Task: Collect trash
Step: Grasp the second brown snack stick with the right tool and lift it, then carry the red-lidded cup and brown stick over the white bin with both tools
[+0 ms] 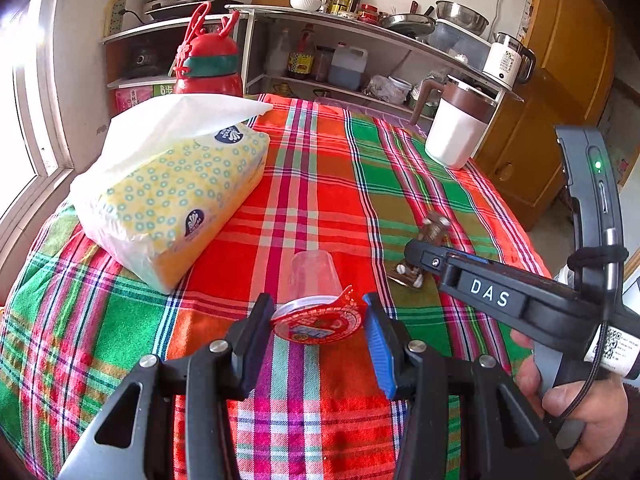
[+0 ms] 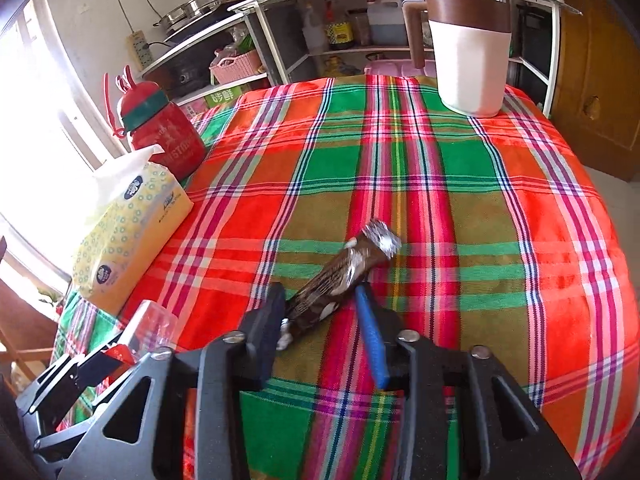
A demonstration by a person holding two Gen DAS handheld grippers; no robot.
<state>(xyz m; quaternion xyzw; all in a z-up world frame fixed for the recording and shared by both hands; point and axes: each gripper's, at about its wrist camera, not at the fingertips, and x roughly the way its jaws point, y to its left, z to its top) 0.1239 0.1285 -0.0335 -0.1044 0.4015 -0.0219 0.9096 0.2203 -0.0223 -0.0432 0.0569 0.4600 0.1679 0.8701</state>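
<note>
A clear plastic cup [image 1: 314, 280] with a peeled red foil lid [image 1: 318, 322] lies on its side on the plaid tablecloth [image 1: 312, 184]. My left gripper [image 1: 318, 320] is open, its jaws on either side of the lid without pressing it. A brown and silver snack wrapper [image 2: 340, 280] lies on the cloth. My right gripper [image 2: 322, 316] is open, its jaws on either side of the wrapper's near end. The wrapper also shows in the left wrist view [image 1: 432, 232], partly behind the right gripper [image 1: 416, 254]. The cup shows at the left edge of the right wrist view [image 2: 154, 326].
A yellow tissue pack [image 1: 176, 192] lies at the left of the table, a red bottle [image 1: 208, 60] behind it. A white and brown jug [image 1: 456, 128] stands at the far right corner. Kitchen shelves [image 1: 360, 40] stand beyond the table, a wooden cabinet [image 1: 560, 92] at right.
</note>
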